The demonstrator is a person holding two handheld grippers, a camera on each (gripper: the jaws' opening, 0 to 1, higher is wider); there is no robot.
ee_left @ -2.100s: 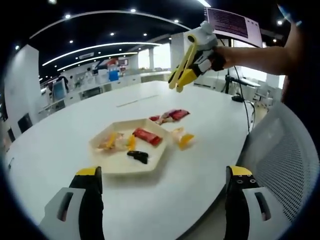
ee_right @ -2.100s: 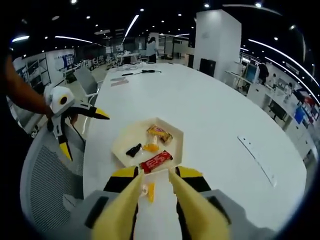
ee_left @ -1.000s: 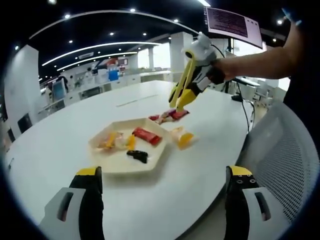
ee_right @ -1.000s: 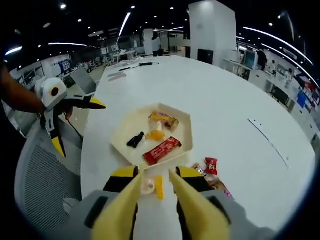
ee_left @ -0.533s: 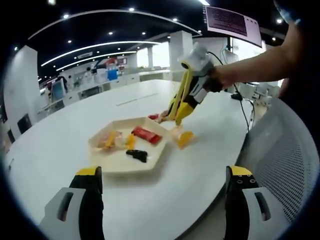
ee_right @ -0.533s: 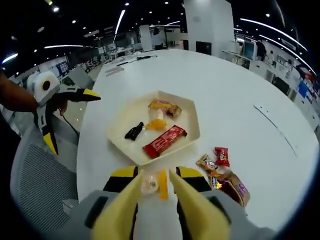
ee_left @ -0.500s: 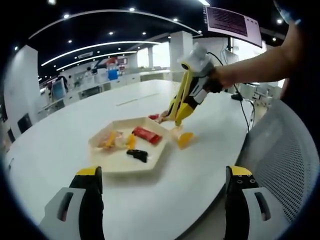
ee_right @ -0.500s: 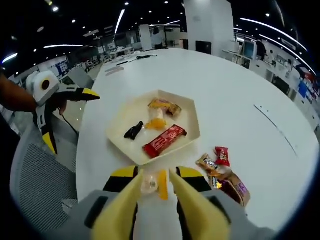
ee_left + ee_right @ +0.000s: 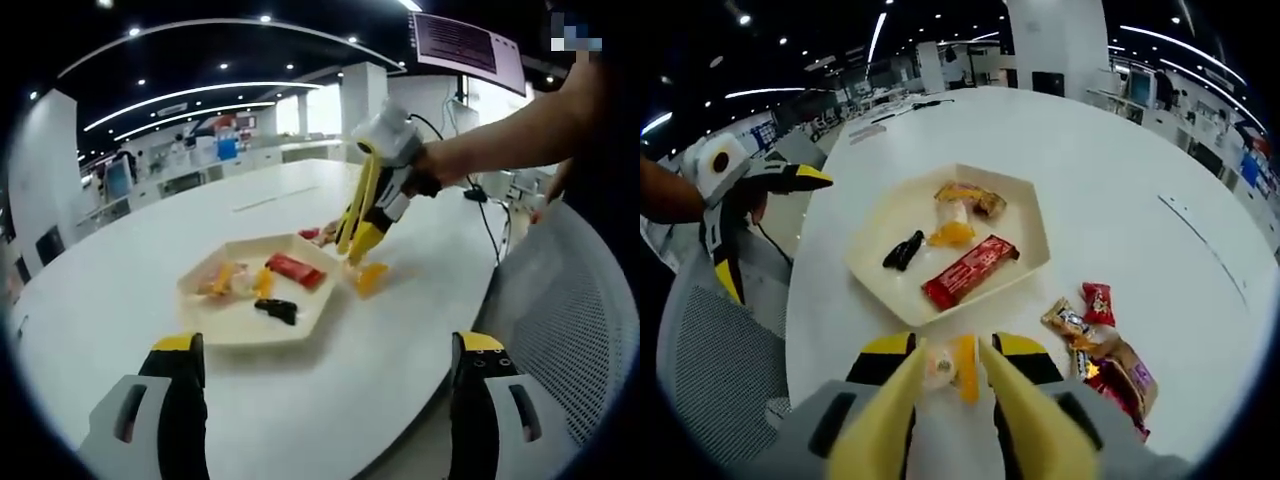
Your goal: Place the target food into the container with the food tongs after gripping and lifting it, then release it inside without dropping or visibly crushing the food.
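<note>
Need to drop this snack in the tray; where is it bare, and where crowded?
Bare floor lies along the tray rim beyond the red bar, and near the black piece. Crowded: the middle, around the orange sweet.

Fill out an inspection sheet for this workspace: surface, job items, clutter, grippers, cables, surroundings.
Surface: white table, bare apart from the items below.
Job's things: cream hexagonal tray holding a red bar, an orange candy, a brown-and-yellow packet and a small black piece. An orange-and-clear wrapped sweet lies on the table outside the tray, between the tong tips.
Clutter: loose snack wrappers beside the tray.
Grippers: right gripper holds yellow tongs, tips open around the sweet, not closed on it; left gripper open, holding nothing.
Cables: one black cable behind the person's forearm.
Surroundings: open office, mesh chair at the table edge.
</note>
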